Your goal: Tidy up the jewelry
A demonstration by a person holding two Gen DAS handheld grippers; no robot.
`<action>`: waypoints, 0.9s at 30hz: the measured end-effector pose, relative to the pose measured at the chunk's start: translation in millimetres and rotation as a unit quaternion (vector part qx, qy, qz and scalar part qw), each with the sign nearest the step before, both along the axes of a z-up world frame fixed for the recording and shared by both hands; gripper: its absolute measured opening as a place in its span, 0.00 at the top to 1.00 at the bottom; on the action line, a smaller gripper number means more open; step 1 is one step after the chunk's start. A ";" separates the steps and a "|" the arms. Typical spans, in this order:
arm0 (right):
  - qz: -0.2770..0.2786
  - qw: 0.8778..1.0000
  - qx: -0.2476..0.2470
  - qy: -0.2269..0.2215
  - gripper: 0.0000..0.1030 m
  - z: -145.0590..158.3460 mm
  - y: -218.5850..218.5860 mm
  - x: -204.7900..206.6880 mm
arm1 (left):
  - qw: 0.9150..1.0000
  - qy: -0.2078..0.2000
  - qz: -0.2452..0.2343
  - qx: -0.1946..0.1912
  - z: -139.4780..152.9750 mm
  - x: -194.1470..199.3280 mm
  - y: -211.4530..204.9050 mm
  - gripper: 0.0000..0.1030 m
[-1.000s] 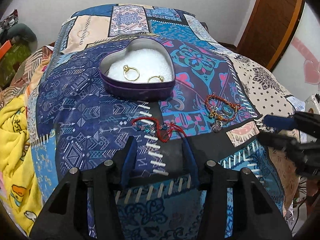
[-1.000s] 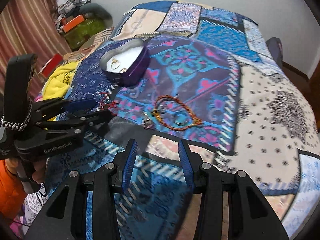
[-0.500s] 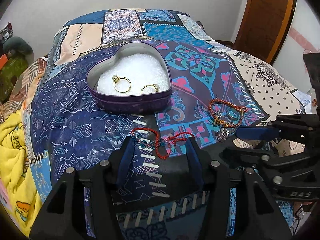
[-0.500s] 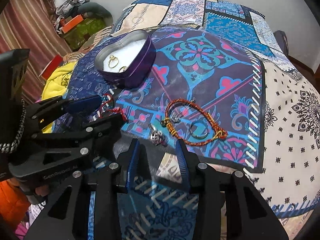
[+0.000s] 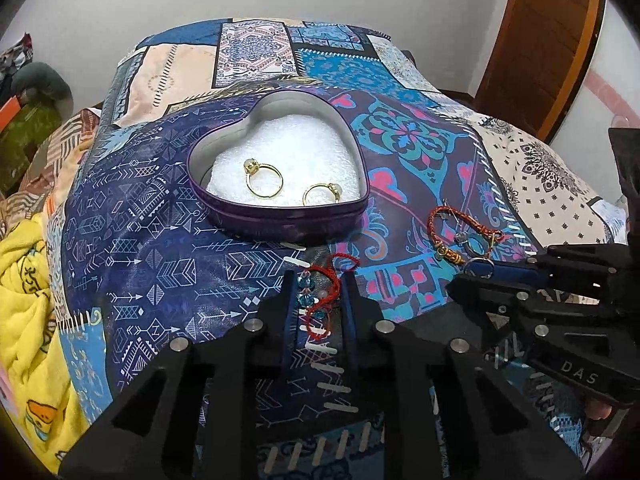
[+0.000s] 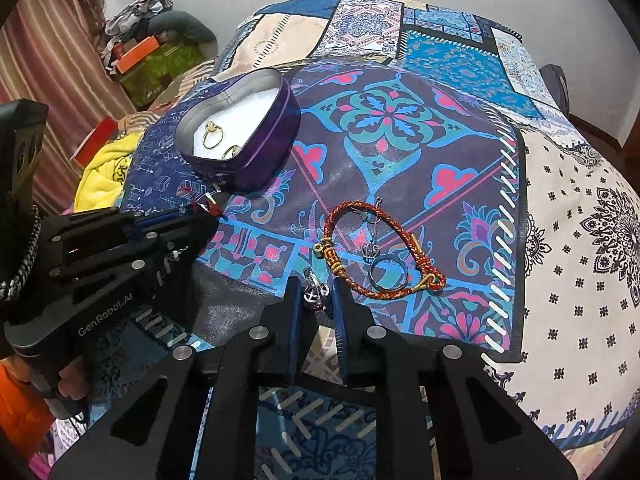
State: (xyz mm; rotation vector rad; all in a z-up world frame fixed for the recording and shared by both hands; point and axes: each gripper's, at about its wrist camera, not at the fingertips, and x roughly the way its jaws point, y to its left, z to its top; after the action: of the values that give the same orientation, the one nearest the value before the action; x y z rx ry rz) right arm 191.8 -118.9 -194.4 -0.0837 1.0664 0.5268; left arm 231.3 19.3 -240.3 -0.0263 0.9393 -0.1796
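Observation:
A purple heart-shaped tin [image 5: 280,224] [image 6: 256,168] with white lining holds two gold rings [image 5: 264,178] [image 5: 322,196] on the patchwork bedspread. My left gripper [image 5: 318,280] is partly open, its fingers either side of a red cord bracelet with blue beads [image 5: 320,300] lying on the bed. My right gripper [image 6: 316,286] is partly open around a small silver charm [image 6: 314,294]. An orange braided bracelet [image 6: 380,248] with a silver ring [image 6: 386,274] inside it lies just beyond.
A yellow blanket [image 5: 24,312] lies at the left edge of the bed. Boxes and clothes [image 6: 152,56] are piled by the curtain. A wooden door [image 5: 540,40] stands at the right. The two grippers are close side by side.
Both grippers have moved forward and down to the bed. The left now straddles the red bracelet and the right straddles the silver charm. Both have narrowed.

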 end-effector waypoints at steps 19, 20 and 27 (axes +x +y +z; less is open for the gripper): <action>-0.003 0.998 0.004 -0.067 0.87 58.4 -4.0 -14.5 | 1.000 -0.026 0.016 -0.006 35.2 -29.0 7.5 0.95; -0.003 0.997 0.006 -0.071 0.87 61.8 -3.7 -14.4 | 0.999 -0.031 0.017 -0.007 39.1 -30.0 8.5 0.94; -0.002 0.994 0.009 -0.113 0.87 88.8 2.5 -16.0 | 0.997 -0.071 0.032 -0.013 72.4 -35.8 19.6 0.94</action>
State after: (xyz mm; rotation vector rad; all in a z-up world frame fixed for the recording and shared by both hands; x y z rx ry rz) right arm 175.9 -116.3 -105.6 -0.1218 0.8405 0.5105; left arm 195.5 39.0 -167.9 -0.0669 0.7932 -0.1338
